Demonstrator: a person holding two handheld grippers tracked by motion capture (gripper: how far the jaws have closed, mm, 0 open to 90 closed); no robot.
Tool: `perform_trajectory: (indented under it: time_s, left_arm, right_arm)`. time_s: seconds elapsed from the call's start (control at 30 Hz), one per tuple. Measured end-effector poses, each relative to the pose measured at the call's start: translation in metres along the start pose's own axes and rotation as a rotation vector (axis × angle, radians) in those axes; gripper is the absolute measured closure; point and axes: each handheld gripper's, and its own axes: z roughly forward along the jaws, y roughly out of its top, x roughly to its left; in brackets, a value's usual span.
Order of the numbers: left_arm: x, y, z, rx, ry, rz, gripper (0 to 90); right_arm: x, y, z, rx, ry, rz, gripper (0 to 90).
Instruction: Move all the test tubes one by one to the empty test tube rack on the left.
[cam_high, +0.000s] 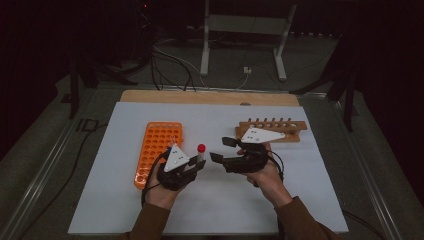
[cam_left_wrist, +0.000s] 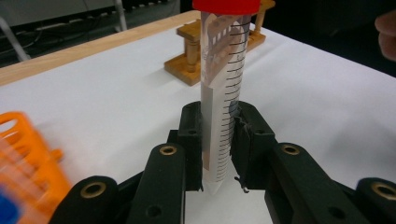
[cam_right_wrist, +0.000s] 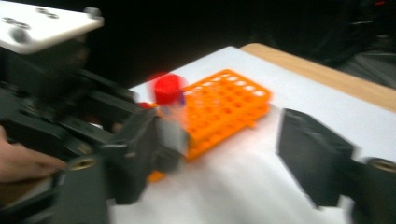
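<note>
We work on a white table sheet (cam_high: 210, 210) in a dark room. The orange tube rack (cam_high: 159, 150) and wooden rack (cam_high: 272, 131) stand apart. Our left gripper (cam_high: 196, 162) clamps the red-capped graduated tube (cam_left_wrist: 223, 93) upright between them; handover pending. Right gripper (cam_high: 223, 149) jaws stand wide, empty.

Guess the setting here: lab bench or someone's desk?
Probably a lab-style test bench. The left gripper holds a graduated red-capped tube upright over a white sheet, between an orange tube rack and a wooden rack. Cables and a metal stand lie behind.
</note>
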Motion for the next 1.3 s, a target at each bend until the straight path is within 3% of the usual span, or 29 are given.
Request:
perform_trajectory:
  time_s: [0.03, 0.17, 0.33, 0.47, 0.9, 1.3]
  left_arm:
    - [0.002, -0.002, -0.004, -0.005, 0.001, 0.000, 75.5]
    - [0.010, -0.011, -0.019, -0.013, 0.014, -0.008, 75.4]
    - [0.015, -0.024, -0.037, -0.018, 0.036, 0.002, 75.4]
    - [0.019, -0.037, -0.046, -0.031, 0.058, 0.000, 75.4]
    - [0.022, -0.055, -0.045, -0.006, 0.144, 0.034, 75.5]
    - [0.028, -0.070, -0.036, 0.100, 0.166, -0.020, 75.5]
  right_arm:
    - [-0.001, -0.002, -0.003, -0.004, -0.020, 0.000, 21.2]
    - [-0.008, -0.011, -0.013, 0.003, -0.100, 0.000, 14.9]
    - [-0.017, -0.025, -0.023, 0.003, -0.158, 0.029, 2.1]
    - [-0.022, -0.031, -0.031, -0.018, -0.185, 0.057, 0.1]
    - [-0.023, -0.040, -0.042, -0.047, -0.216, 0.046, 0.1]
    - [-0.027, -0.047, -0.050, -0.044, -0.226, 0.063, 0.2]
